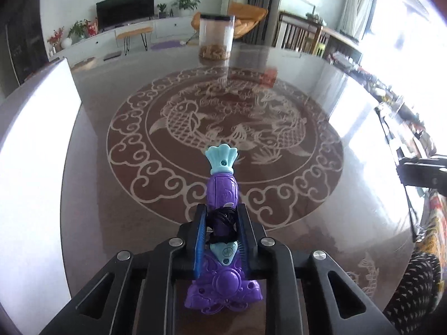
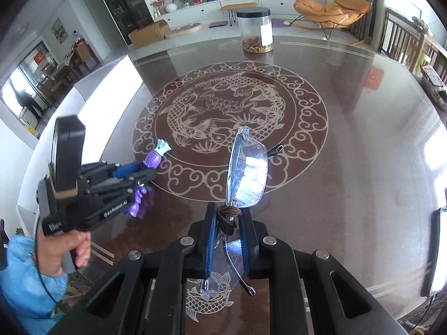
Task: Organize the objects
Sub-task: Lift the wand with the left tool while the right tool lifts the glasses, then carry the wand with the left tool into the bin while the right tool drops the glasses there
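A purple toy [image 1: 222, 192] with a pale blue fan-shaped tip sticks out from between the fingers of my left gripper [image 1: 222, 215], which is shut on its narrow middle; a black cord is wound around it there. The right wrist view shows the same toy [image 2: 153, 159] and left gripper [image 2: 148, 171] at the left, held by a hand above the table. My right gripper [image 2: 227, 215] is shut on a pair of rimless glasses [image 2: 247, 170] at the bridge, where a brown cord is wrapped. One lens rises ahead of the fingers, the other hangs below them.
A round dark glass table [image 2: 349, 139] with a white fish medallion lies under both grippers. A clear jar [image 1: 216, 37] with a black lid stands at its far edge. Beyond are a TV cabinet, plants and an orange chair [image 2: 332, 8]. A patterned cloth [image 1: 419, 265] is at the right.
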The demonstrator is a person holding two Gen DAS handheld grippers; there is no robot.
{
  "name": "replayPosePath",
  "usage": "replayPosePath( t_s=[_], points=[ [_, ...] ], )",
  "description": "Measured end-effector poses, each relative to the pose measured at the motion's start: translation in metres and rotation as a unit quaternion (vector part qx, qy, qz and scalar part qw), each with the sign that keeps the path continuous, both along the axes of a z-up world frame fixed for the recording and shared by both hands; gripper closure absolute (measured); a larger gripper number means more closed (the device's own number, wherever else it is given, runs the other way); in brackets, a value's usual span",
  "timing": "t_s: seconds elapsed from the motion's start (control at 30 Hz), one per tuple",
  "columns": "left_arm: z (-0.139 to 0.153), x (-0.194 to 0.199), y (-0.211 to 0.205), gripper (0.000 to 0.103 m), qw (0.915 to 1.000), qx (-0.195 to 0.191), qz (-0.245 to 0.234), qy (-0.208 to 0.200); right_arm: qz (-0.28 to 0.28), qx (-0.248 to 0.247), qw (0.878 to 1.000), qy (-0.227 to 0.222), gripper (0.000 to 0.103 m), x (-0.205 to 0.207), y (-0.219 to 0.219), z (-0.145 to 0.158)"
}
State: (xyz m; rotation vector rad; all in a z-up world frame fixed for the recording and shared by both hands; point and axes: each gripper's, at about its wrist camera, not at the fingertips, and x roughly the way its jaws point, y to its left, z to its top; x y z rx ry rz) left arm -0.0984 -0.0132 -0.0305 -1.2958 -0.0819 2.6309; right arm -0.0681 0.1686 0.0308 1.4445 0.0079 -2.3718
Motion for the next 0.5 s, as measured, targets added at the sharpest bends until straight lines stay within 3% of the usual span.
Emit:
replayPosePath(
  t_s=[0.13, 0.3, 0.43, 0.5],
  points=[
    [0.053, 0.051, -0.021, 0.084, 0.9917, 0.071, 0.005, 0.107, 0.007, -0.003, 1.000, 0.012, 0.087, 0.001, -0.006, 0.014],
    [0.122, 0.103, -0.047, 0.084, 0.9742, 0.092, 0.006, 0.206, 0.035, -0.003, 0.999, 0.038, 0.087, 0.004, -0.029, 0.039],
    [0.157, 0.133, -0.085, 0.084, 0.9639, 0.108, 0.032, 0.241, 0.074, -0.018, 0.995, 0.057, 0.087, 0.011, -0.067, 0.066],
    [0.172, 0.147, -0.115, 0.084, 0.9629, 0.102, 0.056, 0.243, 0.103, -0.034, 0.992, 0.060, 0.087, 0.016, -0.094, 0.078]
  ],
)
